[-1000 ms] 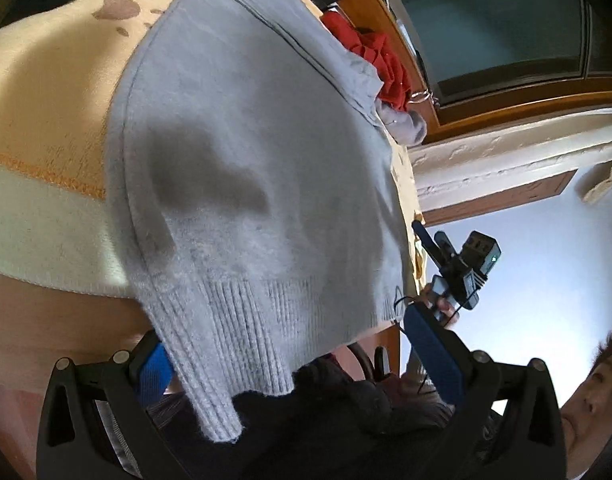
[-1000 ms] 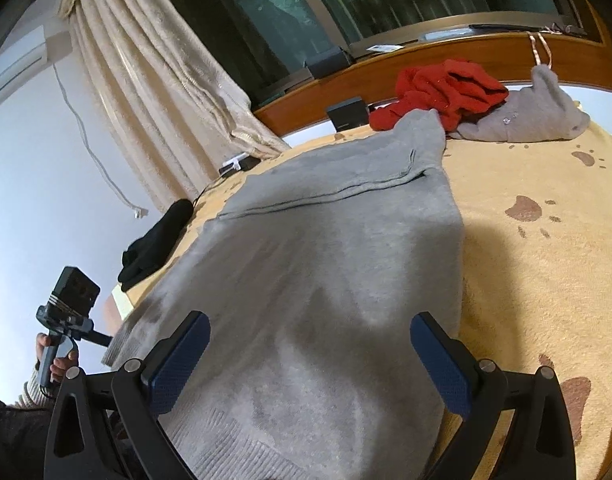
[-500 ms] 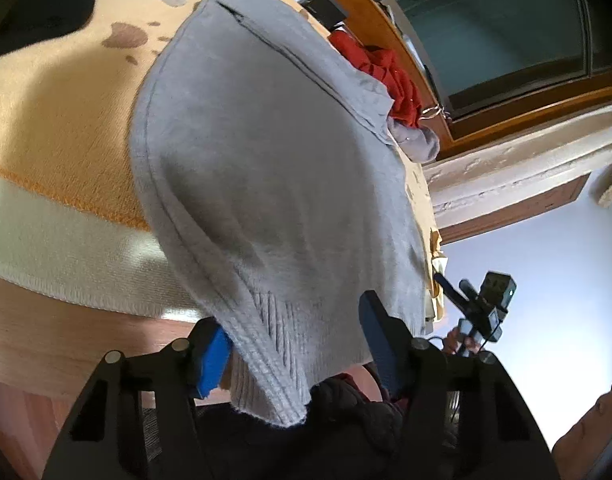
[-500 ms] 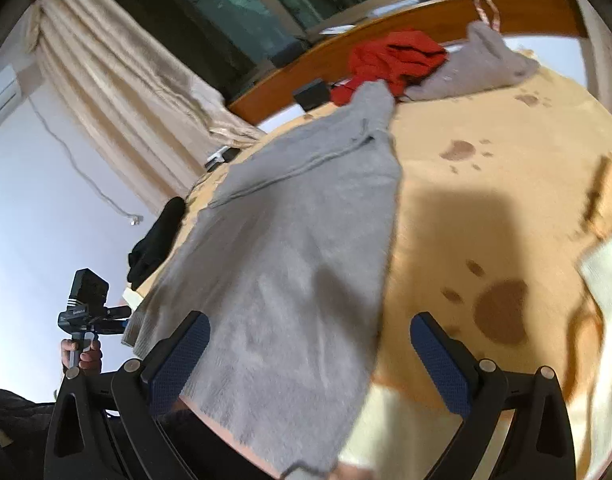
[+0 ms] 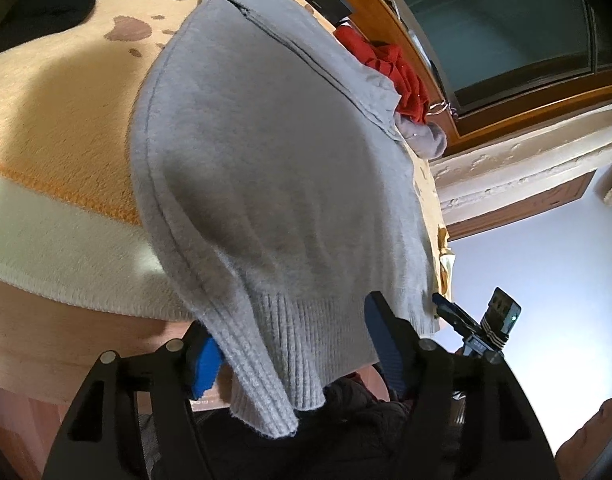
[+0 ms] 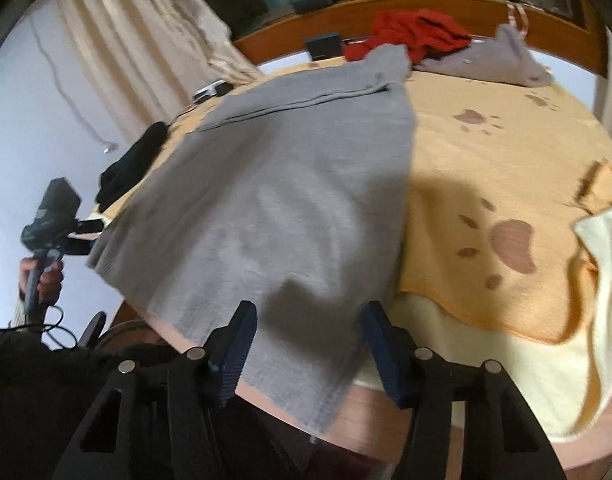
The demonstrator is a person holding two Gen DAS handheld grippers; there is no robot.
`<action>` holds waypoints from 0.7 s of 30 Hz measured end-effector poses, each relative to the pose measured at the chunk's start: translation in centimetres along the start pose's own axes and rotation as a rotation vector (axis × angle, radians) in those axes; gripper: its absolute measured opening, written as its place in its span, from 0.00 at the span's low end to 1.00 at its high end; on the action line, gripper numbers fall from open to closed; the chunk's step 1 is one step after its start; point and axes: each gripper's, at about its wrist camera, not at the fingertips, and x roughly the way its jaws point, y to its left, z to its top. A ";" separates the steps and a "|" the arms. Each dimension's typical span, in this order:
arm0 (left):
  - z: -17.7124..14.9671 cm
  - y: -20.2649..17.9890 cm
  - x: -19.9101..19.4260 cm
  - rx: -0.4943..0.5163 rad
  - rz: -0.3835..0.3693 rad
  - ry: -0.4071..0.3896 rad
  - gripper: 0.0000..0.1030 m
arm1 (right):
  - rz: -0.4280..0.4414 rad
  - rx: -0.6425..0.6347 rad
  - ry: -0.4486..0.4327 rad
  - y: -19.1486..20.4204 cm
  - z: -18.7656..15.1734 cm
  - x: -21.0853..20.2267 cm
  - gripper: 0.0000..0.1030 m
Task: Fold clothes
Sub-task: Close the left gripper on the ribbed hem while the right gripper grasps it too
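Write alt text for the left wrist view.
A grey sweater lies spread on an orange paw-print blanket, its ribbed hem hanging off the edge between the open fingers of the left gripper. Red clothing sits beyond it.

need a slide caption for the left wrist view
Left gripper straddles the ribbed hem of a grey sweater hanging off the bed.

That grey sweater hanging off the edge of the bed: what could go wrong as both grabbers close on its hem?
Three risks, I think. The grey sweater has its ribbed hem hanging over the bed edge; the left gripper may pinch only one layer. The right gripper has its jaws open around the other corner, so uneven lifting could skew the fold. A sleeve lies folded near the red garment, which a hard pull might snag.
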 end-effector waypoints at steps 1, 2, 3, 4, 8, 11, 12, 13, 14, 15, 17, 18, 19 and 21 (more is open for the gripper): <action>-0.1 0.0 0.0 0.005 0.000 0.001 0.69 | -0.019 0.010 0.000 -0.3 -0.2 -0.1 0.56; -0.1 -0.1 0.0 0.007 0.000 0.001 0.70 | -0.037 0.019 0.000 -0.6 -0.3 -0.1 0.55; -0.1 0.0 -0.1 0.007 -0.003 0.001 0.70 | -0.047 0.028 0.000 -0.9 -0.4 -0.2 0.55; -0.2 0.0 -0.1 0.007 -0.006 0.001 0.70 | -0.042 0.035 0.001 -1.0 -0.5 -0.3 0.55; -0.2 0.0 -0.1 0.005 -0.012 0.002 0.71 | 0.000 0.037 0.013 -0.7 -0.4 0.0 0.54; -0.2 -0.2 0.0 0.010 -0.008 0.004 0.72 | 0.052 0.053 0.017 -0.5 -0.3 0.3 0.47; -0.2 -0.2 0.0 0.010 -0.009 0.006 0.73 | 0.070 0.061 0.018 -0.5 -0.3 0.4 0.47; -0.2 -0.2 0.0 0.010 -0.011 0.008 0.74 | 0.083 0.068 0.016 -0.5 -0.3 0.5 0.47; -0.2 -0.2 0.0 0.009 -0.014 0.009 0.75 | 0.087 0.075 0.012 -0.7 -0.4 0.3 0.46; -0.1 -0.1 0.0 0.005 -0.017 0.010 0.75 | 0.090 0.082 0.007 -0.8 -0.4 0.2 0.42; -0.1 0.0 0.0 0.003 -0.020 0.012 0.75 | 0.097 0.097 -0.003 -1.0 -0.6 0.0 0.38; -0.1 -0.1 0.0 0.006 -0.017 0.013 0.75 | 0.101 0.104 -0.008 -1.2 -0.7 -0.1 0.38; -0.1 -0.1 0.0 0.009 -0.014 0.014 0.75 | 0.104 0.111 -0.012 -1.3 -0.7 -0.2 0.38; -0.1 -0.3 0.1 0.015 -0.008 0.015 0.76 | 0.106 0.118 -0.020 -1.5 -0.8 -0.4 0.38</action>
